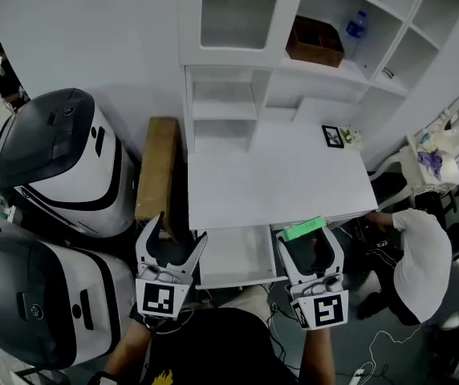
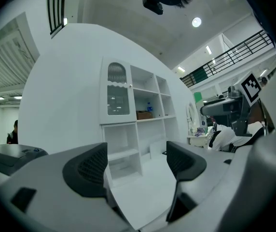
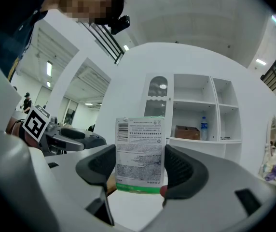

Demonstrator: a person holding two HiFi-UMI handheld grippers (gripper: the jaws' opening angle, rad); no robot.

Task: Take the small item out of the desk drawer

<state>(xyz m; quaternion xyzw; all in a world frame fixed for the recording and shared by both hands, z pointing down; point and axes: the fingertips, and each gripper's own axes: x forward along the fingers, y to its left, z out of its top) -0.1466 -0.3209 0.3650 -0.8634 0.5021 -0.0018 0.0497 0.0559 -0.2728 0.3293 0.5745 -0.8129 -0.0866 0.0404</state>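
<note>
The white desk [image 1: 278, 184] has its drawer [image 1: 233, 257] pulled out toward me. A small green packet [image 1: 304, 229], whose white back is covered in print [image 3: 140, 151], stands upright with my right gripper [image 1: 308, 243] shut on it, its pads pressing both side edges above the drawer's right end. In the right gripper view the right gripper [image 3: 140, 172] holds the packet up in front of the shelves. My left gripper [image 1: 175, 235] hangs open at the drawer's left end. In the left gripper view nothing lies between the jaws of the left gripper [image 2: 135, 167].
Two large grey-and-white machines [image 1: 49, 159] [image 1: 41, 295] stand to the left, with a wooden board [image 1: 157, 171] beside the desk. The shelf unit holds a brown box [image 1: 314, 42] and a water bottle [image 1: 356, 26]. A small framed picture [image 1: 333, 135] sits on the desk. A person in white [image 1: 422, 255] is at right.
</note>
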